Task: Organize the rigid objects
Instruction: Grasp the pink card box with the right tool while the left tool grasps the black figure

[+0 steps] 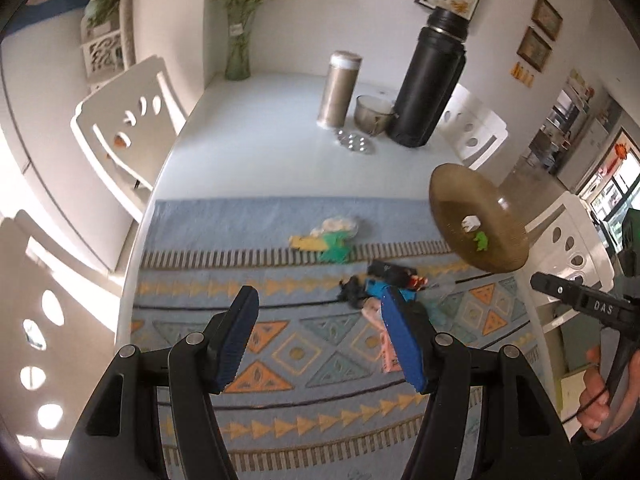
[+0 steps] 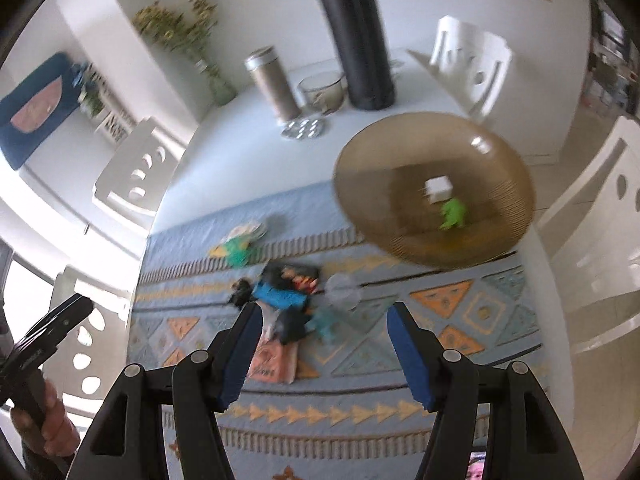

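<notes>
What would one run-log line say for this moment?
left gripper: open, empty | right gripper: open, empty | brown plate: white cube, green toy | toy pile: on mat

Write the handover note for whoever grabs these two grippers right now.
Left gripper: open, empty, above the patterned blue mat.
Right gripper: open, empty, above the same mat.
Brown ribbed glass plate, at the mat's far right: holds a small white block and a small green toy figure. That much is done.
Left: the mixed pile of small toys mid-mat, including a blue block, and the green and yellow pieces beyond it.
</notes>
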A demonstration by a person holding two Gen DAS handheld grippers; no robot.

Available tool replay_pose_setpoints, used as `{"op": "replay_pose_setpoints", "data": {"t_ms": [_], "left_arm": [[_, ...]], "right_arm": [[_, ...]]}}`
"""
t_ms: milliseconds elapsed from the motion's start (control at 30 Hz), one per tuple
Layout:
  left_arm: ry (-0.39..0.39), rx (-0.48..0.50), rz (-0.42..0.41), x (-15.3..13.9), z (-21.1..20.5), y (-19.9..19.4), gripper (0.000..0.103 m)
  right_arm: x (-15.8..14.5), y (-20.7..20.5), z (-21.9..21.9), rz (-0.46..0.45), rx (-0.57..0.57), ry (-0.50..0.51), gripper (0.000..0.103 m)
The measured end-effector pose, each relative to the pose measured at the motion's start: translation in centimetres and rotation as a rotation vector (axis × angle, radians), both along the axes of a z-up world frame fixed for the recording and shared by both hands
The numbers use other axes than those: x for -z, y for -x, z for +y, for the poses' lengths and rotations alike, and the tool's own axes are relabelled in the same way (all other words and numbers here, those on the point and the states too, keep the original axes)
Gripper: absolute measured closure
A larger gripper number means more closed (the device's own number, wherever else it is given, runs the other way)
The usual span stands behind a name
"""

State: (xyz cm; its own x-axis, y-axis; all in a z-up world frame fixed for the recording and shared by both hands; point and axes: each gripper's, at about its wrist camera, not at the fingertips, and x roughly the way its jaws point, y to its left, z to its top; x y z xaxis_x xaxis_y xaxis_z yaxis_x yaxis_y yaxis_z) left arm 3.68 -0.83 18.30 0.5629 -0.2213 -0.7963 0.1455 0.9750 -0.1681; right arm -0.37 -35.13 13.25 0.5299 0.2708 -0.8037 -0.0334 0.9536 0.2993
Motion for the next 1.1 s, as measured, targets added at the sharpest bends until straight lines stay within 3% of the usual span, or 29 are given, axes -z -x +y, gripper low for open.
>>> {"op": "replay_pose_setpoints", "data": {"t_ms": [233,333,500,700,767,900,1100], "left_arm": [[0.001,0.084,0.091,3.6,-0.4,-1.5,0.041],[0.021,0.139,0.162,6.8,-1.2,-3.0,0.041],[-0.028,0.235,0.245,12.5,-3.2,-5.8,0.041],[-0.01,0.341,0.308,16.5,-4.7,-8.4,0.041],[0.008,0.368,0.324,17.2,-5.0,-8.7,0.041],[0.009,0.406,0.306,17.5,-5.6,-8.5,0.041],[0.002,0.426,0.289,17.6,-6.2,-9.6,0.042]], "right_arm": [[3.2,-0.3,3.6,0.099,-0.06,-0.039,0.04],[5.7,-0.5,4.9,0.164,-0.082,-0.082,0.04],[11.5,-0.4,7.0,0.277,-0.122,-0.202,0.04],[15.8,-1.6,9.0,0.356,-0.097,-0.065,0.04],[16.2,-2.0,9.1,0.358,-0.09,-0.044,0.039],[16.5,-2.7,9.6,0.34,-0.088,-0.062,0.019],[16.4,-3.6,12.6,0.293,-0.138,0.054,0.019]]}}
